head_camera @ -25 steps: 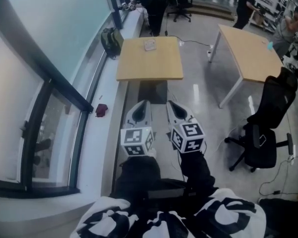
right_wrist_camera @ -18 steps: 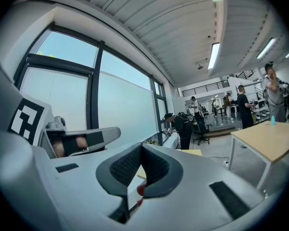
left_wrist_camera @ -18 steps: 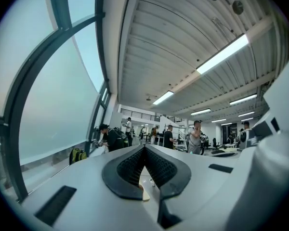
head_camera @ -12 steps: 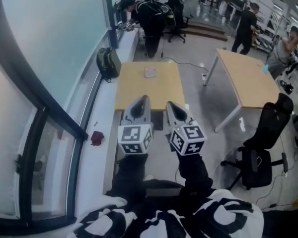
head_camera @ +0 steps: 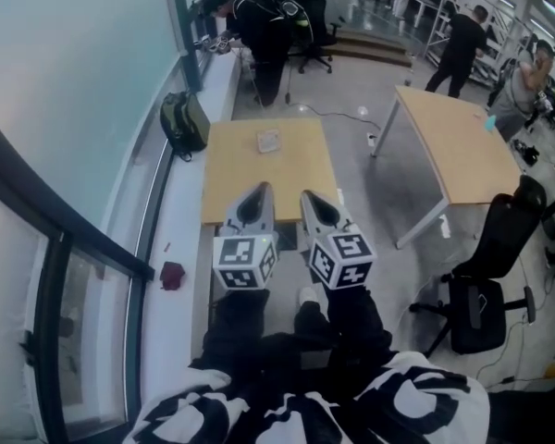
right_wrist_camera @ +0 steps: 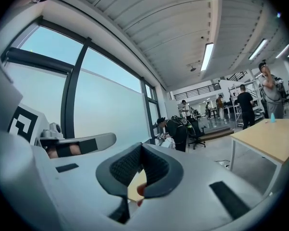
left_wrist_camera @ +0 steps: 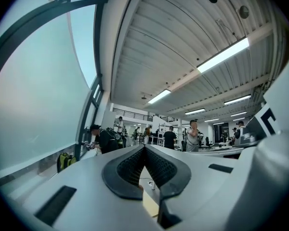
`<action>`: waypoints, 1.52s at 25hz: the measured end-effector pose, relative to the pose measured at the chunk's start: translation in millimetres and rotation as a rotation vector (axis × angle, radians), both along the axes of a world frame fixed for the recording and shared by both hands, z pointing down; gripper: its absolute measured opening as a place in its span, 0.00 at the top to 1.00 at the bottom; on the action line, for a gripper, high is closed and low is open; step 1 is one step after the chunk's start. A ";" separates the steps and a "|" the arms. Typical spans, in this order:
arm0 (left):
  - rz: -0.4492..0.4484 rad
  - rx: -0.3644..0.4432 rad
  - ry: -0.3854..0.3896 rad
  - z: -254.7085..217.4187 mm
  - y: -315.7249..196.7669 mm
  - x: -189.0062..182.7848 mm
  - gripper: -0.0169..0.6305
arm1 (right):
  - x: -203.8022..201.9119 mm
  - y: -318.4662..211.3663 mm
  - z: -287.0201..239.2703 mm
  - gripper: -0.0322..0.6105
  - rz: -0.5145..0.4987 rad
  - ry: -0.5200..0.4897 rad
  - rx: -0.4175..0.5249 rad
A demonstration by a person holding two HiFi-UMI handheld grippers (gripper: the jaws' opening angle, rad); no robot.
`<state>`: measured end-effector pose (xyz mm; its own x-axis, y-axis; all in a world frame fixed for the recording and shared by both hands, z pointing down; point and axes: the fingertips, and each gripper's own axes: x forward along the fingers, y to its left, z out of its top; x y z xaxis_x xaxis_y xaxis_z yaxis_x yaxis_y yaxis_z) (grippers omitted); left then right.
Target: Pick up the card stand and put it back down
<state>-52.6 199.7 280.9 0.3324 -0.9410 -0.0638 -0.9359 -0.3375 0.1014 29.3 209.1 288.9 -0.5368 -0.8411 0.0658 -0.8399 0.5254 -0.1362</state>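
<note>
two grippers, left (head_camera: 258, 192) and right (head_camera: 311, 198), point level, jaws pressed together on nothing. over the last second they've closed in on the tabletop (head_camera: 301, 178). the card stand (head_camera: 269, 141) sits ahead of the jaws, well apart; pickup hasn't begun.
</note>
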 end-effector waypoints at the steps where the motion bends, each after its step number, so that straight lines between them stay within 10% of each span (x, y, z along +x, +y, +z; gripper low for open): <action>1: 0.000 0.002 -0.008 -0.9 -11.2 1.5 0.96 | -0.8 -12.3 -0.6 0.92 -0.008 -0.005 0.002; 21: -0.132 -0.028 -0.047 -15.3 -236.8 19.0 0.96 | 16.8 -253.4 -30.6 0.92 -0.143 -0.037 0.007; 38: -0.081 -0.012 0.023 7.3 -331.5 -69.4 0.96 | -62.3 -350.9 8.2 0.92 -0.014 0.049 -0.023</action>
<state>-122.0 -131.8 288.2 0.2537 -0.9655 -0.0591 -0.9574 -0.2593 0.1271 -33.1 -141.8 297.1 -0.5441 -0.8317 0.1110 -0.8385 0.5342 -0.1072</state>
